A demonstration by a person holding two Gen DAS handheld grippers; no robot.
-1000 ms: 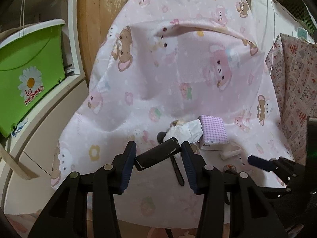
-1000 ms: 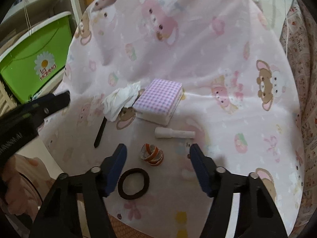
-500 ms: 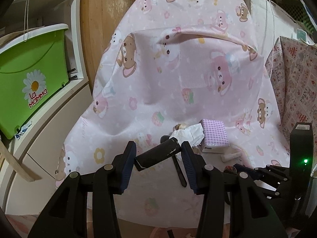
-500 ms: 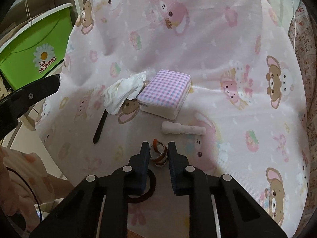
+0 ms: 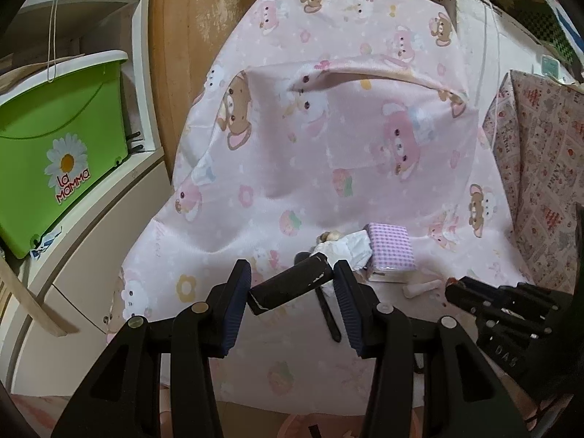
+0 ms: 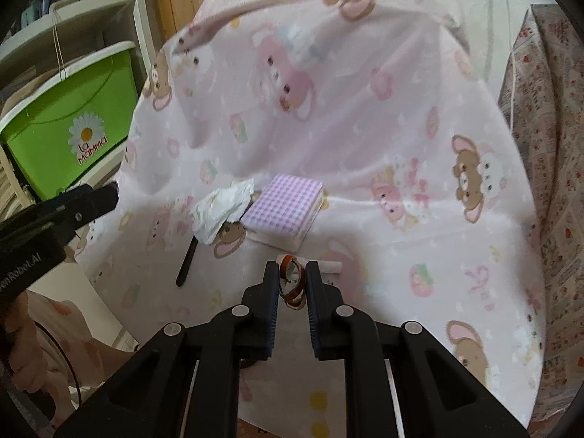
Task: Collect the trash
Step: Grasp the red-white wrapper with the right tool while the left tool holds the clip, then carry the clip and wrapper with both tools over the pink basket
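right tool (image 6: 292,279) clamps orange wrapper (image 6: 292,284) | left tool (image 5: 292,286) grips black tube (image 5: 288,286) (tilted)

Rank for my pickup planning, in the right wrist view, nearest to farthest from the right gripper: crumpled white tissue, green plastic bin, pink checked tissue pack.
1. Pink checked tissue pack: just ahead of the right gripper.
2. Crumpled white tissue: ahead-left, beside the pack.
3. Green plastic bin: far left, on the shelf.
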